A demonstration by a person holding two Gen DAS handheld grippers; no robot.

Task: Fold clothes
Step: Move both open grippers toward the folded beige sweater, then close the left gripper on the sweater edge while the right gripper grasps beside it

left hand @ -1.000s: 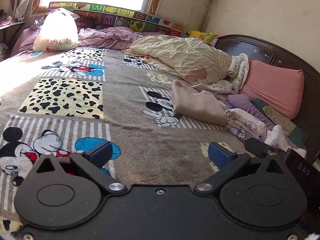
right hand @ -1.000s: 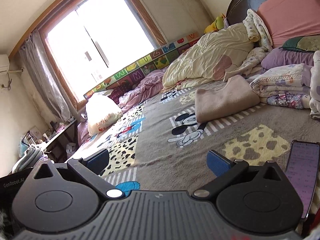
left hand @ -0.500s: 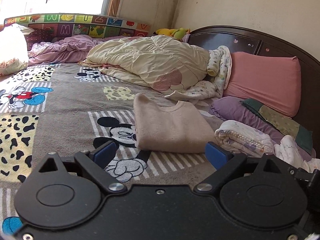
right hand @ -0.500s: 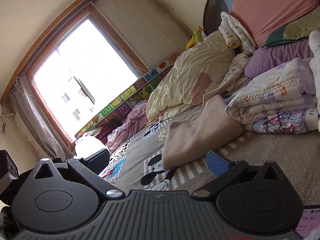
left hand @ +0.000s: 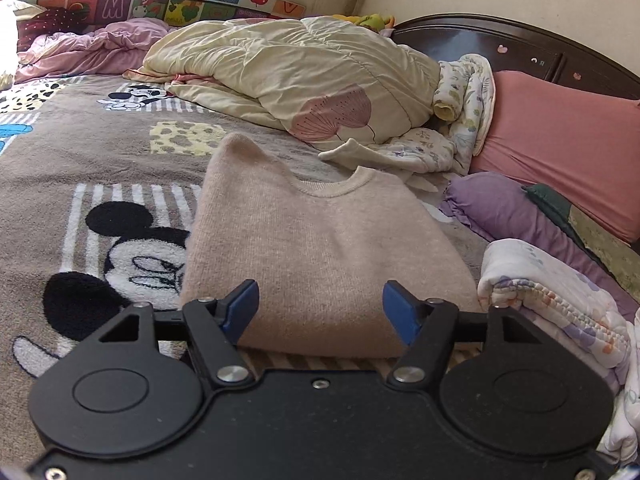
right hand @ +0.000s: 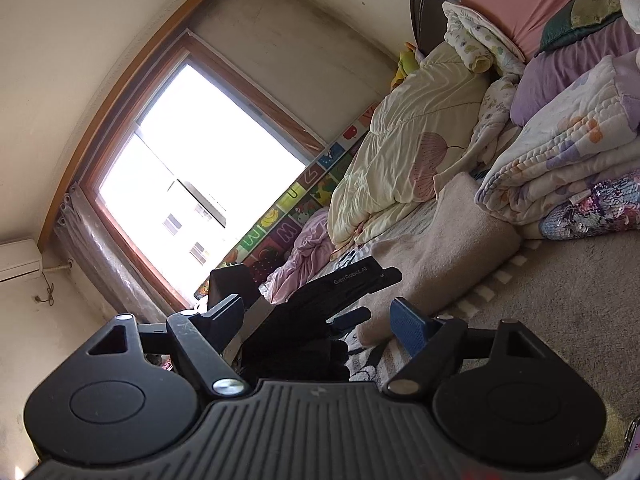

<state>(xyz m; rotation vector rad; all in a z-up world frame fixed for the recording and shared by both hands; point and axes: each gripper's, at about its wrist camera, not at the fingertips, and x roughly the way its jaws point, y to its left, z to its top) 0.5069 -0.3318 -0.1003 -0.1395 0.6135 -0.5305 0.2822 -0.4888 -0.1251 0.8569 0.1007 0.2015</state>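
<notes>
1. The left gripper (left hand: 320, 310) is released, its blue pads (left hand: 242, 308) spread wide with nothing between them, low over the near edge of the folded sweater (left hand: 320, 248).
2. The right gripper (right hand: 316, 320) is also released, blue pad (right hand: 408, 326) well apart from its dark partner. It is tilted, so the room slants in its view. Between its fingers shows the other gripper's black body and a black-gloved hand (right hand: 296, 344) holding it.
3. The sweater is beige knit, folded into a neat rectangle with the round collar at the far end. It lies flat on the bed cover (left hand: 100, 160), partly over a cartoon mouse print (left hand: 132, 256).
4. Just right of the sweater sits a folded floral quilt (left hand: 560, 304), and behind that a purple pillow (left hand: 500, 208) and a pink pillow (left hand: 560, 132) leaning on the dark wooden headboard (left hand: 500, 40).
5. Beyond the sweater's collar lies a bunched cream duvet (left hand: 300, 64), with a small floral blanket (left hand: 460, 96) rolled beside it. A rumpled pink sheet (left hand: 88, 48) sits further left.
6. An alphabet play mat (left hand: 140, 0) stands along the far side of the bed under the window (right hand: 200, 168), which is bright with daylight. An air conditioner (right hand: 20, 260) hangs on the wall left of the window.
</notes>
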